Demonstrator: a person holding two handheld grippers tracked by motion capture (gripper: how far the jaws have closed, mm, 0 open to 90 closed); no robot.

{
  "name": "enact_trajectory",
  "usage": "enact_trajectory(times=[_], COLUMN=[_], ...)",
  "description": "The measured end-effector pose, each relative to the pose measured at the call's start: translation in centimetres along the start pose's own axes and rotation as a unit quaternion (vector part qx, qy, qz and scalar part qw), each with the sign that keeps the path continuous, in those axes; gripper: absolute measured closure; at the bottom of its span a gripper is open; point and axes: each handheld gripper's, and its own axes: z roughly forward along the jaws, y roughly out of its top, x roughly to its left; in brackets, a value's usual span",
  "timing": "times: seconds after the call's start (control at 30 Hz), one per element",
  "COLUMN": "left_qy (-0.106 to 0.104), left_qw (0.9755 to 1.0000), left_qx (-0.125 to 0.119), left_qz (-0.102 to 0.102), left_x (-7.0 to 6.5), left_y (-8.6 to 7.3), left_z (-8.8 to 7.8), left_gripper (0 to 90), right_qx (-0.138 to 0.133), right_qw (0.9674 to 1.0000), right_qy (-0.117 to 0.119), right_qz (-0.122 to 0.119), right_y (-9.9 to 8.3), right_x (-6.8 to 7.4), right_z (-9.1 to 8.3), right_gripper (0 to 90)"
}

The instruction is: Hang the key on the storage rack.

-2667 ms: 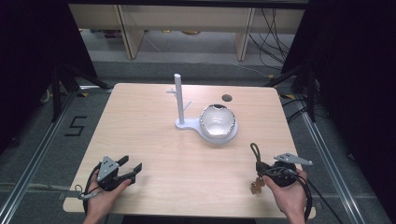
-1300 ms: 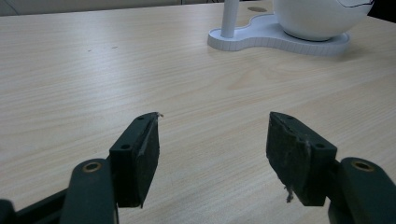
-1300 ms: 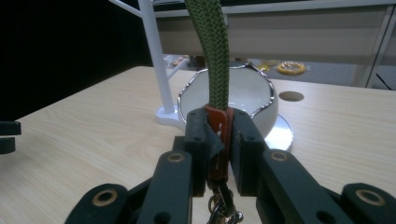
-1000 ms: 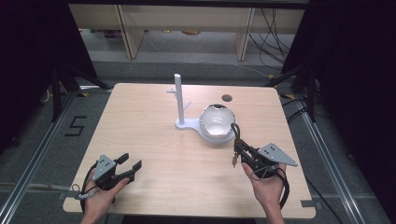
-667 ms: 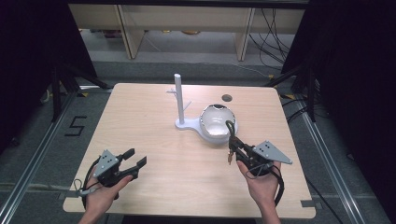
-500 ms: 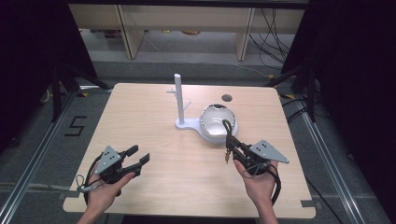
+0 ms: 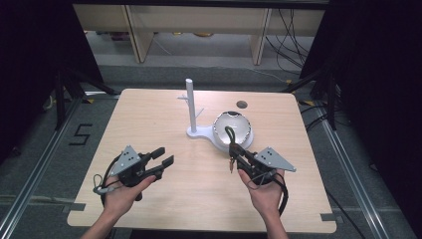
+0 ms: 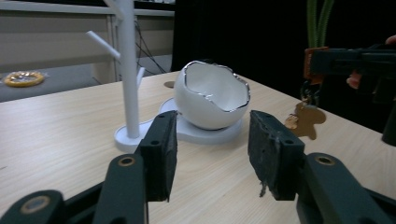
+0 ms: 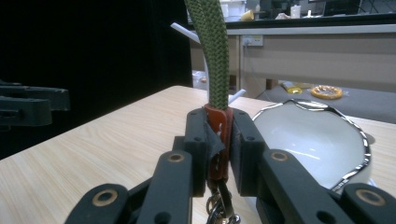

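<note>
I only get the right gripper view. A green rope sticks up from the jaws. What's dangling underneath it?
Observer: The keychain ends in a small brown-gold charm, clear in the left gripper view.
Operator: Is the other one holding anything?
Observer: No. The left hand-held gripper has nothing between its jaws, which have just been closing.
Operator: What's that white stick behind the rope?
Observer: A stand with short branches, upright just left of the bowl in the high view.

"5" taped on floor (image 7: pixel 81 134)
</note>
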Motion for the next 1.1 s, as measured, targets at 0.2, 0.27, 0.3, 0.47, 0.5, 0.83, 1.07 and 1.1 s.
enact_trajectory(times=[0.2,0.27,0.3,0.47,0.5,0.83,1.07,1.1], left_qy=[-0.026,-0.036,-0.038,-0.053,-0.055,-0.07,-0.083,-0.085], left_qw=[0.9996,0.9993,0.9992,0.9986,0.9985,0.9972,0.996,0.9957], left_qx=[-0.002,-0.007,-0.006,-0.009,-0.008,-0.02,-0.023,-0.025], left_qz=[-0.004,-0.007,-0.007,0.0,-0.001,-0.013,-0.024,-0.027], left_x=[-0.7,-1.1,-1.2,-1.5,-1.6,-2.1,-2.4,-2.5], left_y=[1.1,1.5,1.6,2.5,2.6,4.0,4.8,4.9], left_z=[1.2,1.7,1.9,2.8,3.0,4.4,5.2,5.3], left_gripper=[56.7,58.0,58.5,64.1,64.8,70.0,73.8,74.1], right_qx=[-0.004,-0.002,-0.005,-0.008,-0.006,-0.007,-0.005,-0.007], right_qw=[0.9999,1.0,0.9999,0.9997,0.9997,0.9993,0.999,0.9991], right_qy=[0.011,0.009,0.014,0.024,0.022,0.037,0.044,0.042], right_qz=[0.002,0.002,-0.007,0.0,-0.003,0.004,0.001,-0.008], right_y=[0.1,0.2,0.2,0.2,0.2,0.2,0.2,0.2], right_x=[0.7,1.0,1.0,1.7,1.8,2.8,3.3,3.3], right_z=[0.6,0.8,1.0,1.6,1.6,2.4,2.8,3.0], right_gripper=[79.7,79.7,79.7,79.7,79.7,79.7,79.7,79.7])
